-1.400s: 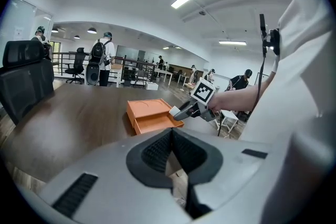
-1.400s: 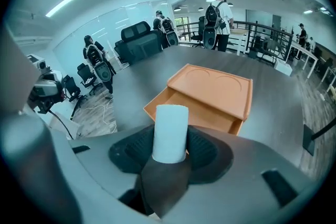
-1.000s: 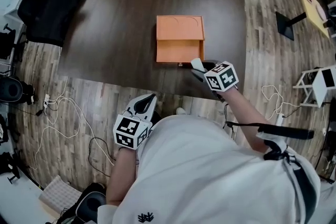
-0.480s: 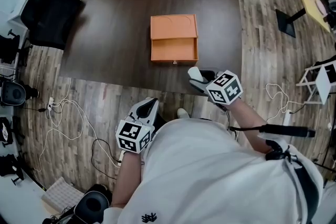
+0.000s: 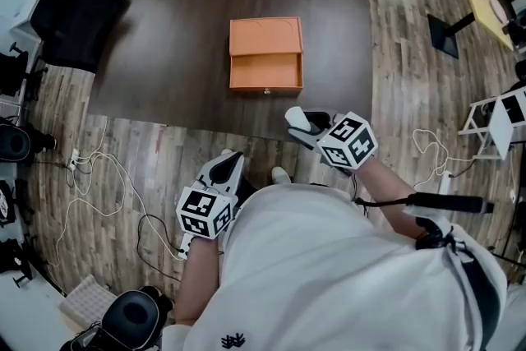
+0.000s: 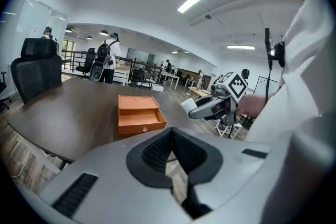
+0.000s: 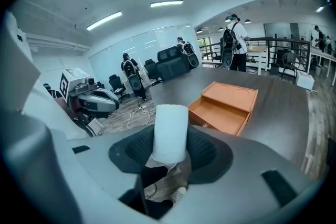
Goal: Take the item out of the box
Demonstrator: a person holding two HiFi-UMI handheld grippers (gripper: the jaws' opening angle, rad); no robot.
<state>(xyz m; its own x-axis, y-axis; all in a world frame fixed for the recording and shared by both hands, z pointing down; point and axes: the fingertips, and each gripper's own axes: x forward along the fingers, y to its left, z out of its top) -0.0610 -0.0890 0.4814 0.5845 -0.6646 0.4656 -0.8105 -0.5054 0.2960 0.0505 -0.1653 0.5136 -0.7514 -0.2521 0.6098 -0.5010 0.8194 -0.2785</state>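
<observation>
Now the right gripper [image 7: 170, 150] pinches an upright white roll [image 7: 170, 131] between its pads, the jaws spread only as wide as the roll. In the head view this gripper hangs just off the near edge of the dark brown table [image 5: 164, 45], at about 5 o'clock from the orange box [image 5: 265, 53], and the roll is clear of the box and apart from it.

The box sits near the middle of the tabletop. Its drawer [image 5: 265, 71] is pulled out toward the person, with a small knob [image 5: 265, 91] on the drawer front. The flat lid surface lies behind the drawer at 12 o'clock.

The left gripper [image 6: 171, 136] has its jaws pressed together at the tips, with nothing between them. In the head view it is low, at about 7 o'clock from the box, off the table and over the wood floor [image 5: 148, 152]. It points toward the box from close to the person's white shirt [image 5: 329, 267].

A black office chair [image 5: 78, 4] stands at 9 o'clock from the table, and loose cables [image 5: 115, 185] trail on the floor at the table's 7 o'clock.
</observation>
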